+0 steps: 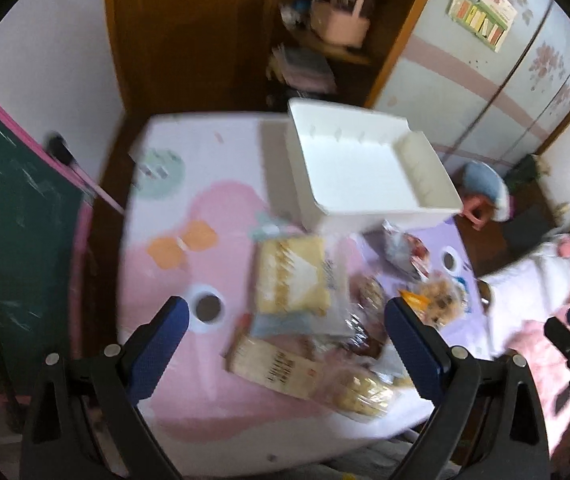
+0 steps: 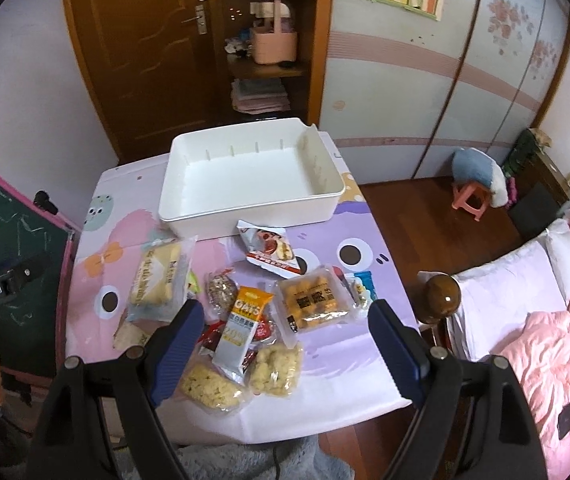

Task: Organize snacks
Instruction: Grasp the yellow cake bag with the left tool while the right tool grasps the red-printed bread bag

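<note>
Both your left gripper (image 1: 285, 336) and right gripper (image 2: 283, 340) gape wide, empty; pinch the light, crinkly, slippery orange-and-white oats packet (image 2: 243, 330) mid-body.

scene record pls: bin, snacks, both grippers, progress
bin: white bin, empty, far end of table
snacks: about ten packets loose on the table in front of the bin, e.g. oats bar, cake packet
left gripper: open, empty, above the snacks
right gripper: open, empty, above the snacks
progress: nothing binned yet
</note>
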{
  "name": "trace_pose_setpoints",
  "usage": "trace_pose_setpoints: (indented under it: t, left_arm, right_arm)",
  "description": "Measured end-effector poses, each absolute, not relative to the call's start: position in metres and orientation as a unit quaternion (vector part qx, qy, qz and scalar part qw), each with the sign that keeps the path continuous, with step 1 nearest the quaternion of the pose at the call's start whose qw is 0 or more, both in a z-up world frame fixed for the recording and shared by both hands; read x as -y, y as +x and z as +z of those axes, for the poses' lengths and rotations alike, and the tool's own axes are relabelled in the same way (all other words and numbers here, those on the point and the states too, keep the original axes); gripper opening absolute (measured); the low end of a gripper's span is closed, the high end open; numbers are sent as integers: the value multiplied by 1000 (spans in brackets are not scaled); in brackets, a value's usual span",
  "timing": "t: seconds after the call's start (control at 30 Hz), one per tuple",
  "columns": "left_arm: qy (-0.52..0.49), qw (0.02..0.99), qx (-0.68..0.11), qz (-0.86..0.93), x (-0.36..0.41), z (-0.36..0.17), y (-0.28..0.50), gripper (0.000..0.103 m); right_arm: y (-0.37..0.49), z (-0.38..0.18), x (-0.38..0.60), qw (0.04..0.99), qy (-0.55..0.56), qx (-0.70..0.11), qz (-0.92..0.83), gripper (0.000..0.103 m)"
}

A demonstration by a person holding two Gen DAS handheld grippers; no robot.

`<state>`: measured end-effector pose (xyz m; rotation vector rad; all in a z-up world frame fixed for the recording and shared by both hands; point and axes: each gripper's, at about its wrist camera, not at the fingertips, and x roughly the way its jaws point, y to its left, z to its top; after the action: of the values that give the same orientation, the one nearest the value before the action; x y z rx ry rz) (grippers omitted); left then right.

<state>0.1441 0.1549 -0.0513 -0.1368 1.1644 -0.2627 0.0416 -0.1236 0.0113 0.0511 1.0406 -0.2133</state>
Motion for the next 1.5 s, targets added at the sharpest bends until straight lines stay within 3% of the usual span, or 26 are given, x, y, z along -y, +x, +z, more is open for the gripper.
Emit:
trace_pose_setpoints:
  t: [0.63, 1.37, 1.43, 1.5]
  left_arm:
    - [-1, 764, -643, -42, -80, -204, 211, 98]
    - [43, 750, -659, 39, -33, -251, 245, 103]
    - [43, 747, -662, 45, -31, -254, 251, 103]
    - [59, 738, -670, 57, -25, -257, 256, 103]
  right_arm:
    - [151, -77, 148, 828, 18, -556, -66, 85]
    - [252, -221, 161, 733, 11, -679, 27, 85]
    - [252, -228, 161, 724, 14, -689, 28, 81]
    - [253, -234, 160, 715, 21, -698, 32, 70]
